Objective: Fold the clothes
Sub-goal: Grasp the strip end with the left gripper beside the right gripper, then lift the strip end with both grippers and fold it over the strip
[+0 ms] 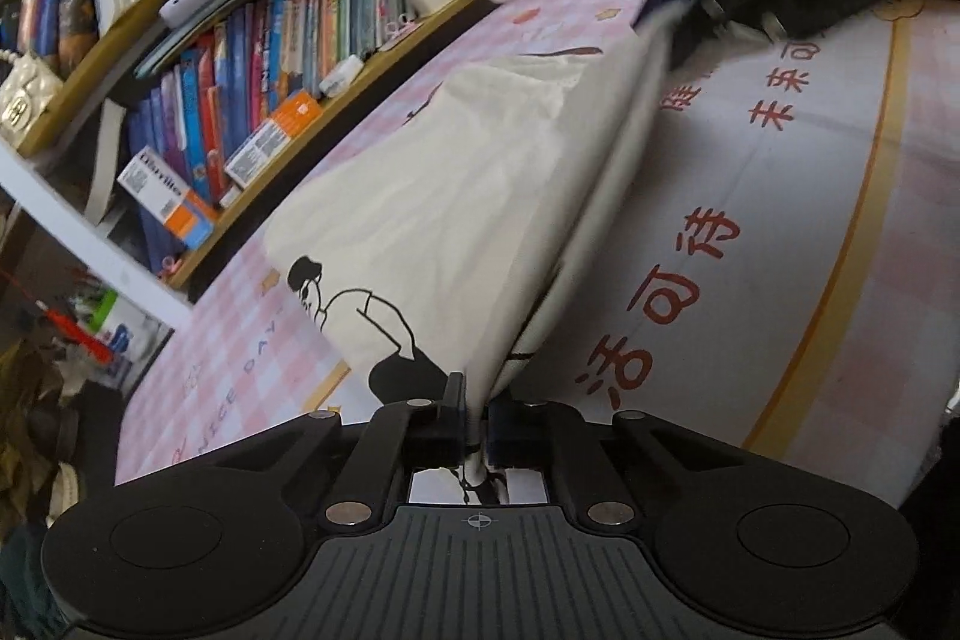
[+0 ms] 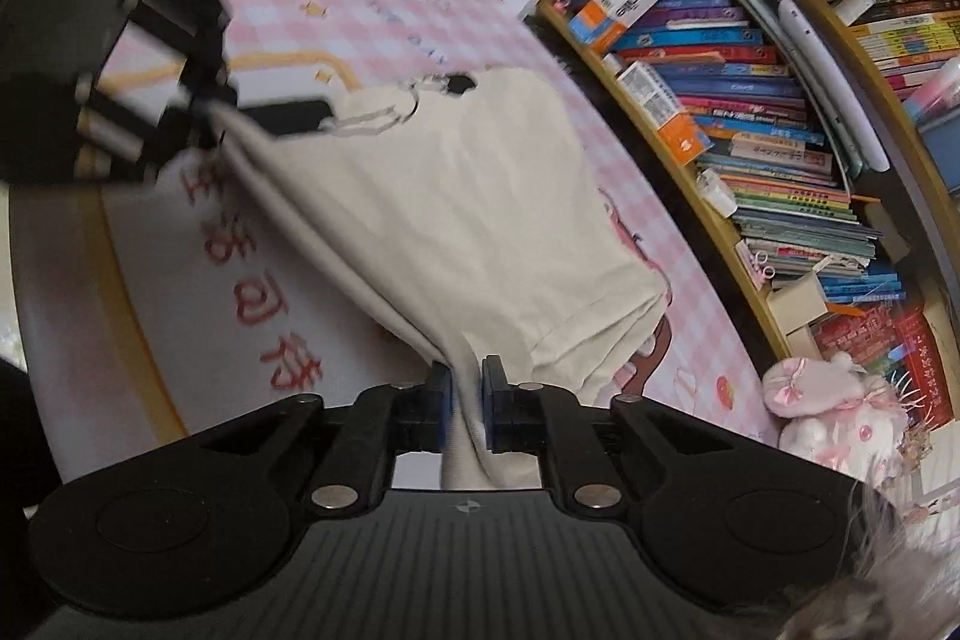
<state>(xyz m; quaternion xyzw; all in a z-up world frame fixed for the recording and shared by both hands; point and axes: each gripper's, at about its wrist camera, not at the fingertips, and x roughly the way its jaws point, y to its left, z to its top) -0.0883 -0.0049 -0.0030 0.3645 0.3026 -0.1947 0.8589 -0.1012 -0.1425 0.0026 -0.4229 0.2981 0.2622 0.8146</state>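
Note:
A cream T-shirt (image 1: 444,196) with a black line drawing hangs stretched between both grippers above the bed. My left gripper (image 1: 477,421) is shut on one end of its raised edge. In the left wrist view the right gripper (image 1: 690,10) shows blurred at the far end of that edge. In the right wrist view the T-shirt (image 2: 480,214) drapes down to the bedsheet, my right gripper (image 2: 466,409) is shut on its bunched cloth, and the left gripper (image 2: 210,100) holds the far corner at upper left.
A pink checked bedsheet (image 1: 780,220) with red characters and a yellow ring covers the bed. A bookshelf (image 2: 780,130) packed with books runs along the bed's far side. A pink plush toy (image 2: 840,412) lies on the bed near the shelf. Clutter (image 1: 72,340) sits beyond the bed's end.

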